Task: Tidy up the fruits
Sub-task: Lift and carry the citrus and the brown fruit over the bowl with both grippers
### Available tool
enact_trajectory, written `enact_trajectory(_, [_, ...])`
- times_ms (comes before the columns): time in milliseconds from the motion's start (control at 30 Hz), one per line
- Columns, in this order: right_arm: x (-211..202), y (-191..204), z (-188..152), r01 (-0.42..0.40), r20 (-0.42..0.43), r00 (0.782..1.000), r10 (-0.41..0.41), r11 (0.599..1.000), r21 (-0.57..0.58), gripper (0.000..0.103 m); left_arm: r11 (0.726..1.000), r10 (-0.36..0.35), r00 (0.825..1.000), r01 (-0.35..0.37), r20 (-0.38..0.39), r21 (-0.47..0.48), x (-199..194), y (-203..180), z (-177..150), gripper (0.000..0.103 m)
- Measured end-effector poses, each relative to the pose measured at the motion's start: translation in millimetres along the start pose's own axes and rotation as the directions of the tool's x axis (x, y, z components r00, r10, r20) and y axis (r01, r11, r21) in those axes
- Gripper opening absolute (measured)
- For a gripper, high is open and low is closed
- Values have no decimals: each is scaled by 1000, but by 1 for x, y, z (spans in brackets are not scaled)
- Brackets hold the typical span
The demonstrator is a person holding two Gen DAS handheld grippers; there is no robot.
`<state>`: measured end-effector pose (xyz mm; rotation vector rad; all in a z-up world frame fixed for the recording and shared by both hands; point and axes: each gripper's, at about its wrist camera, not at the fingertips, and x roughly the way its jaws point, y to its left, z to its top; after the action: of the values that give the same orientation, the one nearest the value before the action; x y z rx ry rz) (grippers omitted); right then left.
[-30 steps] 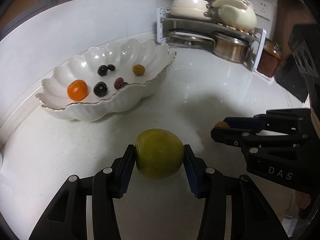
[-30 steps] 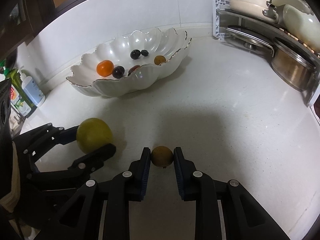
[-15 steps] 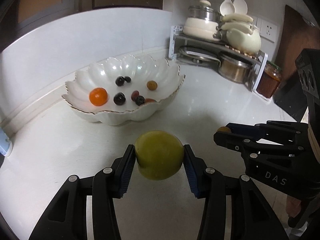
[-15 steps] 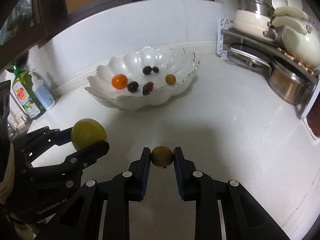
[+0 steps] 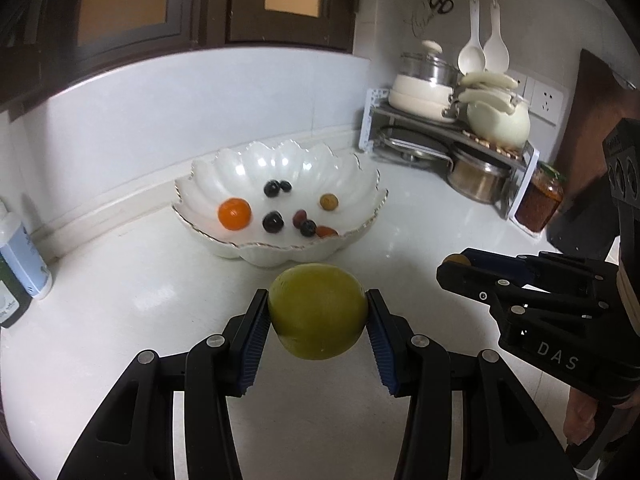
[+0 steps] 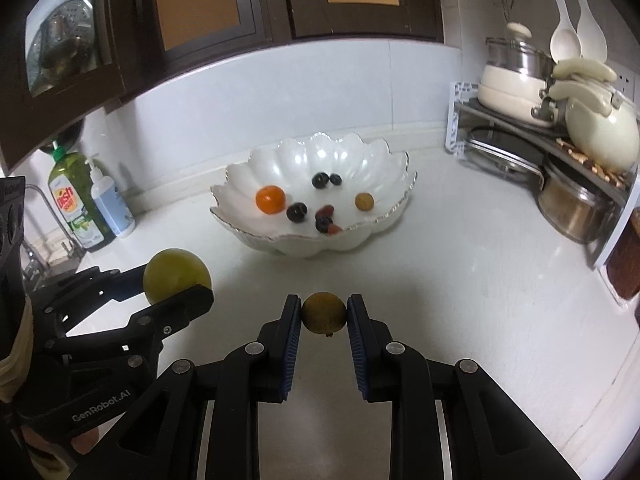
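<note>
White stone counter, above it your two loads: your left gripper clamps a large green fruit, your right gripper pinches a small brownish fruit. Both hang short of the scalloped white bowl, where an orange and dark berries lie.

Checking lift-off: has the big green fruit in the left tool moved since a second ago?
Yes. The round green fruit has risen off the white countertop, seen against the scalloped white bowl.
</note>
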<state>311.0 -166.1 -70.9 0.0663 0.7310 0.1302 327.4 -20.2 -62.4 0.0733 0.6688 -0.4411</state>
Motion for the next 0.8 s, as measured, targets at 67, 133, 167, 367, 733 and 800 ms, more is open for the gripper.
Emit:
enact_trajectory(67, [-3,3,3,-3,12,1000,3,1000,-4,25,1000,9,1000,-9,13,-4,-5,2,2,47])
enact_trajectory(133, [-7,5,6,-3,28,1000,3,1000,-8,25,1000,16,999,-16,28,-6,-10,4,4,47])
enact_trajectory(167, [-8,6,8,-4,33,999,4,1000,-10,25,1000,20,999,-20,34,-9,-12,5,6,47])
enact_trajectory(367, [-14,9,21,-7,75,997,7,1000,-6,25,999,41,998,-40,56,-32,-21,15,15,47])
enact_trajectory(733, [-7,16,51,-9,143,990,10,1000,-4,25,994,102,991,-97,91,-52,-23,34,41,47])
enact_trajectory(800, [-5,17,55,-7,150,989,7,1000,-5,25,993,110,989,-106,100,-49,-23,37,46,47])
